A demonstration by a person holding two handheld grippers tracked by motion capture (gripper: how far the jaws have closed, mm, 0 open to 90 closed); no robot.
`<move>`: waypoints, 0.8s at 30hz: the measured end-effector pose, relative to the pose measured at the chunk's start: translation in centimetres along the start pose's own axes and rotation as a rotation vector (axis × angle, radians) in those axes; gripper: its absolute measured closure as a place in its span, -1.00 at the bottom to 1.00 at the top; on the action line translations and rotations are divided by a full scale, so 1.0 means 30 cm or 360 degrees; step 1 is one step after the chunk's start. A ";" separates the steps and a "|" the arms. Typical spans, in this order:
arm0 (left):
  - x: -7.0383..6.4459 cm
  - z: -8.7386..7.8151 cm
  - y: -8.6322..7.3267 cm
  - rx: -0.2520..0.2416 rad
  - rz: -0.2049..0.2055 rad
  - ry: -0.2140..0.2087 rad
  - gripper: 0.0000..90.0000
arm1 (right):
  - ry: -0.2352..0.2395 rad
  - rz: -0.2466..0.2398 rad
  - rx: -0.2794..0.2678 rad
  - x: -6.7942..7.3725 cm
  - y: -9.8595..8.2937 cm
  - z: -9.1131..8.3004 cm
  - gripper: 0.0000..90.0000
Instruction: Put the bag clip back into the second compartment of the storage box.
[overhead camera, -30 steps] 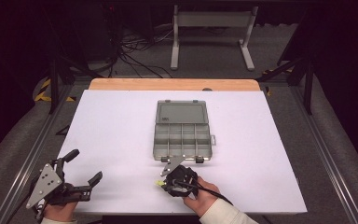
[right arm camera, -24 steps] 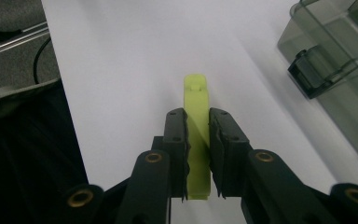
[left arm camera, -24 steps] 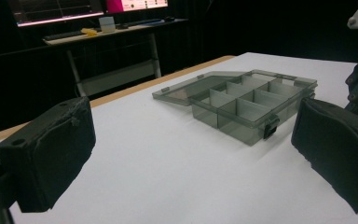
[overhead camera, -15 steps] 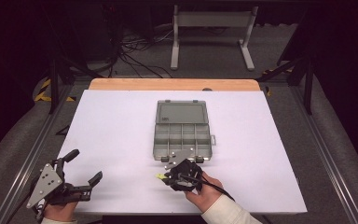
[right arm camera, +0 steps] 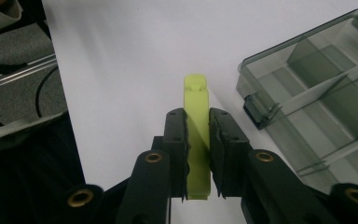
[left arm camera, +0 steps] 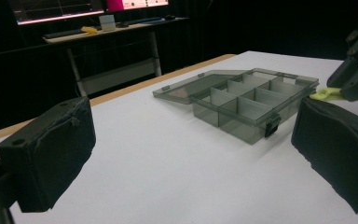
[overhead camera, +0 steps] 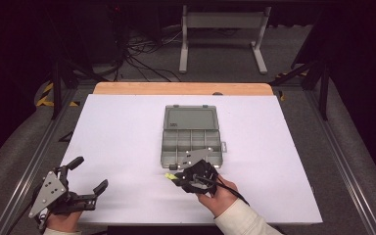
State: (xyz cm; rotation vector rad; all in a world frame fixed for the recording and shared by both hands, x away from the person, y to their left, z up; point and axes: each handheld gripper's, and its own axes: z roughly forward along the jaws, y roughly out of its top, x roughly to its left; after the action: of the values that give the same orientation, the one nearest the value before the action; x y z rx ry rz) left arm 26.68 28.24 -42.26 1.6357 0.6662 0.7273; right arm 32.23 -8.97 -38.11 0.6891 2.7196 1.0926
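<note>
Yellow-green plastic, a flat narrow clip-like piece (right arm camera: 196, 135), is pinched between the two black jaws of the right gripper (right arm camera: 197, 140), which press on its two long sides; its far end, with a small notch, sticks out past the jaw tips toward 12 o'clock in the right gripper view. In the high view that right gripper (overhead camera: 178, 179) sits low over the white table (overhead camera: 122, 127), just off the near edge of the grey compartment box (overhead camera: 192, 138), at about 6 o'clock from it, and the yellow-green piece (overhead camera: 169, 176) pokes out of the jaw tips toward 9 o'clock. Whether the piece touches the table cannot be told. The box lies open, its lid folded flat toward 12 o'clock, its divided tray toward the person; a latch on the box front shows at 3 o'clock of the piece in the right gripper view, close by but apart. The left gripper (overhead camera: 87, 175) is held at the table's near left corner, about 8 o'clock from the box and well apart from it, its jaws spread wide with nothing between them; in the left gripper view the box (left arm camera: 242, 100) shows between the two pads, with the piece (left arm camera: 327, 94) at its right end under the other gripper.
</note>
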 end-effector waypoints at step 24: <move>0.002 0.003 -0.003 0.0005 -0.0008 0.0000 -0.99 | -0.0152 0.0124 -0.0169 -0.169 0.120 -0.046 0.73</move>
State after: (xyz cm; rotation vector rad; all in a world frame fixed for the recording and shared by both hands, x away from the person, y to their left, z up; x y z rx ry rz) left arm 26.78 28.25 -42.34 1.6364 0.6712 0.7229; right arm 37.66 -9.86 -34.89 0.8147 2.5542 1.1792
